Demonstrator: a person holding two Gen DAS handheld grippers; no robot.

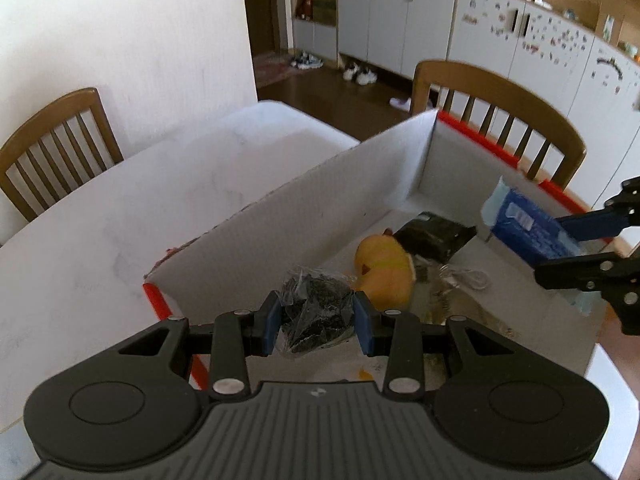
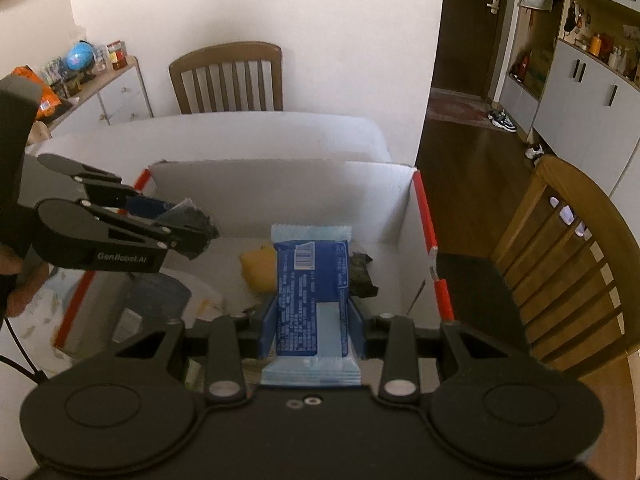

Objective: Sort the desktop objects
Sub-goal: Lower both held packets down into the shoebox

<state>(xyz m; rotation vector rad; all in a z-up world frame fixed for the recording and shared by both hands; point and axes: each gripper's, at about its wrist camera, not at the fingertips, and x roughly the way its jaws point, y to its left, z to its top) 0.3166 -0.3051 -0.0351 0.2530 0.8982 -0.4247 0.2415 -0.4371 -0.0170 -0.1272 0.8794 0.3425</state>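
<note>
My left gripper [image 1: 316,326] is shut on a clear plastic bag of dark bits [image 1: 316,312], held over the open white cardboard box [image 1: 304,208] with red edges. The right gripper [image 2: 312,326] is shut on a blue tissue packet [image 2: 310,280] above the same box. On the box floor lie a yellow rubber duck [image 1: 384,268], a dark packet [image 1: 432,236] and a white cable [image 1: 468,280]. The right gripper with the blue packet [image 1: 528,232] shows at the right edge of the left wrist view. At the left of the right wrist view the left gripper [image 2: 188,228] carries the bag.
The box stands on a white table [image 1: 120,216]. Wooden chairs [image 1: 500,120] sit beyond the box and at the far left [image 1: 56,148]. Another chair [image 2: 560,260] stands close to the box's right side. A hand [image 2: 16,280] holds the left gripper.
</note>
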